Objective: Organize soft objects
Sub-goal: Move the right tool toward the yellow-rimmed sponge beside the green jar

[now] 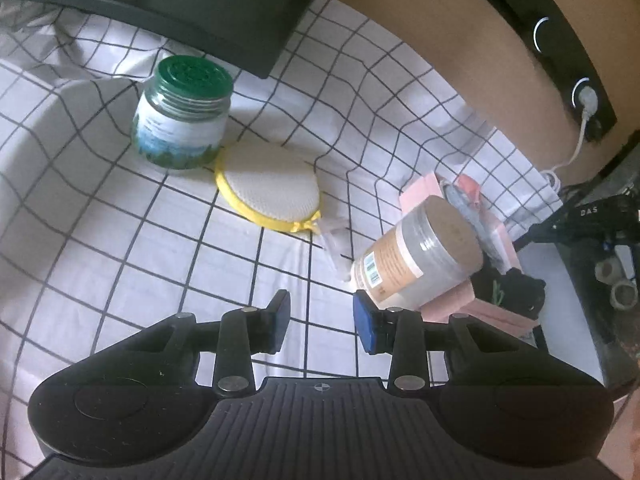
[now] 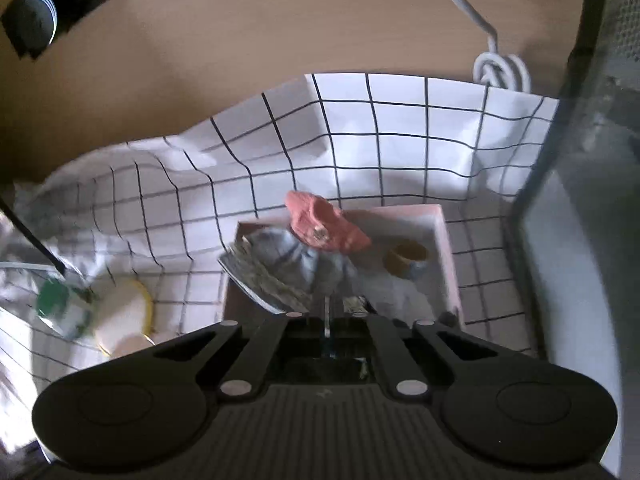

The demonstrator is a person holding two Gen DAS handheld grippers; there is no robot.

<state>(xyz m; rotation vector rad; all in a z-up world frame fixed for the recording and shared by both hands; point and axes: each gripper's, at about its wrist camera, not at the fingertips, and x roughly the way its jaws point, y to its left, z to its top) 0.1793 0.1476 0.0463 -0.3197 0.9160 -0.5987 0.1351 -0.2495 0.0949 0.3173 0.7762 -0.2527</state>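
Left gripper [image 1: 320,322], jaws apart, hovered above the cloth [image 1: 140,240]; right gripper [image 2: 327,326], jaws together, hung over the box [image 2: 448,240].

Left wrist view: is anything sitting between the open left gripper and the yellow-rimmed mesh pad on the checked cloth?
Nothing visible does. Between the left gripper and the mesh pad lies only bare checked cloth. The green-lidded jar stands behind the pad, and the tilted cork-lidded jar is off to the right.

The left gripper [image 1: 321,322] hangs above the cloth with its blue pads [image 1: 366,326] spread apart, gripping nothing. The right gripper [image 2: 328,320] has its fingers drawn together.
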